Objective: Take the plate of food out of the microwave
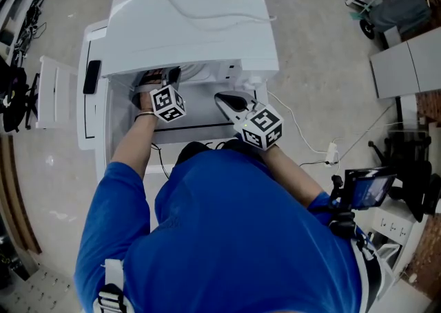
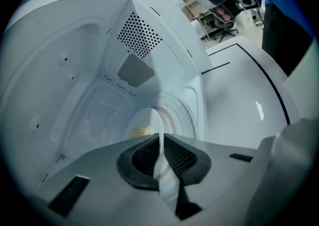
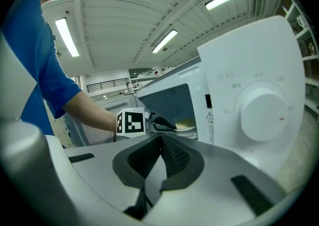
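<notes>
Reaching into the microwave [image 1: 193, 25], your left gripper [image 2: 160, 138] has its jaws pinched on the near rim of the plate [image 2: 148, 119] — the thin white edge runs straight between the pads, seen edge-on. The plate is inside the cavity, over the round turntable [image 2: 185, 115], with a small pale-yellow heap of food [image 2: 141, 131] on it. Not out yet.

Your right gripper [image 3: 160, 139] hangs outside, in front of the open cavity and near the control dial [image 3: 261, 113]. Its jaws are together with nothing between them.

Handling, as a judgement: the plate reads as stiff, thin and smooth, so it is likely slippery under the pads and breakable if dropped. The material can't be told for sure. Weight is probably modest, but you hold it by one edge only, so the far side will want to sag and twist in the grip. The food looks loose — any tilt and it slides.

Where to hold: the rim is the only purchase, so bite as deep over the lip as the pads allow. Better to bring the free right gripper onto the rim beside or across from the left one before the plate clears the opening. Draw it out level and slow, and mind the cavity's lower edge.
</notes>
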### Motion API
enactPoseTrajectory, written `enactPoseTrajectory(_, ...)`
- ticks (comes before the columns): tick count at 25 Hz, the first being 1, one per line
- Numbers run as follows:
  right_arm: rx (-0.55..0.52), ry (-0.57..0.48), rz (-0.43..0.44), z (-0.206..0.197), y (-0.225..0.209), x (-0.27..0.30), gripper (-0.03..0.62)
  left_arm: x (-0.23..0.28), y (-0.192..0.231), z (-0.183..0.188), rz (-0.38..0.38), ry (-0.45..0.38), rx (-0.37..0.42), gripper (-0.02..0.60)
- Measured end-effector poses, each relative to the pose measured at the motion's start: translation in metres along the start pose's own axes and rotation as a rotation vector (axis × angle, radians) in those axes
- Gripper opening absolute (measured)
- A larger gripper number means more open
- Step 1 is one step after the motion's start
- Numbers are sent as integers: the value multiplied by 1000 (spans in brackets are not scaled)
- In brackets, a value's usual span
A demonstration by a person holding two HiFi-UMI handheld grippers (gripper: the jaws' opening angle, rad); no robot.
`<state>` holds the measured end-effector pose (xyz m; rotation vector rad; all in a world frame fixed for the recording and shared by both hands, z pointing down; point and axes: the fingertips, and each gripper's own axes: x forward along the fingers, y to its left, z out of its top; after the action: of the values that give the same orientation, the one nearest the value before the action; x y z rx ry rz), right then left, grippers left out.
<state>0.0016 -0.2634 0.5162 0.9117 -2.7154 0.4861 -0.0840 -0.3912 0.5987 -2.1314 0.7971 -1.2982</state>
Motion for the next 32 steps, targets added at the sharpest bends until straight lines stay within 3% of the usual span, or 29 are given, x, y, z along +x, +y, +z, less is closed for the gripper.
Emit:
enactPoseTrajectory(12,17,7,12,-6,0,-1,2,-18,-4,7,17,-31,-45,37)
enactPoseTrajectory(32,28,7,41,-13,11,-5,2,-45,-41,13,-16,-29,-53,37)
